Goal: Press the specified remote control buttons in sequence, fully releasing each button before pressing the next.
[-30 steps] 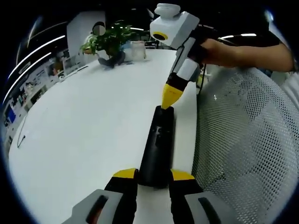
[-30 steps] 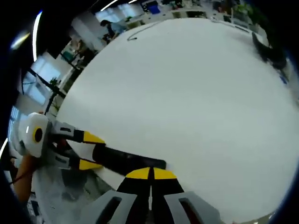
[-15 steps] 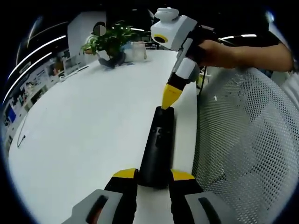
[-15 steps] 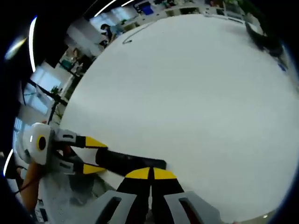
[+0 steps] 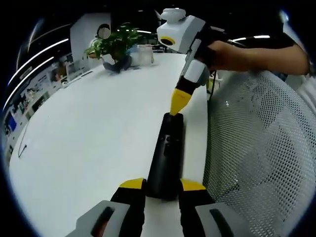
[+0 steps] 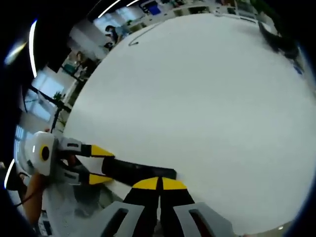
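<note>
1. I see the black remote control lying long-ways on the white table, close to the table's edge and beside a mesh chair.
2. My left gripper holds the near end of the remote. Its two yellow tips sit tight on each side, so the remote cannot slide.
3. My right gripper points down at the far end of the remote. Its two tips are pressed together into one point, with nothing between them. In the right gripper view I see the same closed tips right over that end of the remote.
4. The point looks like it touches the top of the remote, but I cannot tell if a button is pushed in or which button it is.
5. I think I am in the middle of the job, on one press. I cannot tell how many presses are done.
6. What is left, I think: lift the point clear, then do the next buttons in turn.
</note>
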Tool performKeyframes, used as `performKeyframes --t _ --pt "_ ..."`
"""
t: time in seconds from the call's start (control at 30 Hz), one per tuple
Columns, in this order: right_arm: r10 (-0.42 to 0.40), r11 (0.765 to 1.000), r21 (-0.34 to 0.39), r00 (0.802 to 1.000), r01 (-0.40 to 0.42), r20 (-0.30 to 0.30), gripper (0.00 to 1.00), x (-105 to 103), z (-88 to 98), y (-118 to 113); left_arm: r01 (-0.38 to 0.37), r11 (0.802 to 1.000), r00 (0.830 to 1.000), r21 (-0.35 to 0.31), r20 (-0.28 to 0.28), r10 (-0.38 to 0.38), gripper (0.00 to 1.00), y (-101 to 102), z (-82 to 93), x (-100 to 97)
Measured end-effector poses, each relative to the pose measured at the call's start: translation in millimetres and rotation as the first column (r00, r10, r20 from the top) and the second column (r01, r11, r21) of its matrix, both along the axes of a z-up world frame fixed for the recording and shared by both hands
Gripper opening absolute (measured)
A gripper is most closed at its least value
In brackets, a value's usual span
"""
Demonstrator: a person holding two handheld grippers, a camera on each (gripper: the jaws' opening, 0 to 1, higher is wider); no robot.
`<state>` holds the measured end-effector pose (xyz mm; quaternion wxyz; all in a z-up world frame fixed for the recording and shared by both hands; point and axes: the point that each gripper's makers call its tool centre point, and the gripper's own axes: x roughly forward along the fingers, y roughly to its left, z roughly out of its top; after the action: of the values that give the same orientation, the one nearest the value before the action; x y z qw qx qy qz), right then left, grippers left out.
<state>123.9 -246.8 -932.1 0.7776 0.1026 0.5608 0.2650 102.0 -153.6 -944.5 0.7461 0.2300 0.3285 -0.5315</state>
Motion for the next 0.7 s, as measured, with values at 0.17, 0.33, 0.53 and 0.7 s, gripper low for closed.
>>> performKeyframes --t 0.17,0.33,0.53,0.7 --pt "0.012 1.0 0.005 1.0 -0.012 -0.011 0.0 -2.4 -1.0 2.6 0.01 1.0 1.0 0.0 0.002 -0.01 0.25 -1.8 -0.2 -1.4" --pt "0.022 1.0 0.007 1.0 -0.023 0.015 0.0 -0.6 1.2 5.2 0.015 1.0 1.0 -0.001 0.001 -0.015 0.25 -2.1 -0.3 -1.8" --pt "0.03 1.0 -0.007 1.0 -0.03 0.007 0.0 -1.8 -2.1 4.0 0.01 1.0 1.0 -0.002 0.0 -0.01 0.25 -2.4 -0.2 -2.2" --pt "0.034 0.999 -0.014 0.999 -0.034 0.011 0.0 -2.2 -2.5 4.1 0.009 1.0 1.0 -0.005 -0.001 -0.009 0.25 -2.7 -0.6 -1.9"
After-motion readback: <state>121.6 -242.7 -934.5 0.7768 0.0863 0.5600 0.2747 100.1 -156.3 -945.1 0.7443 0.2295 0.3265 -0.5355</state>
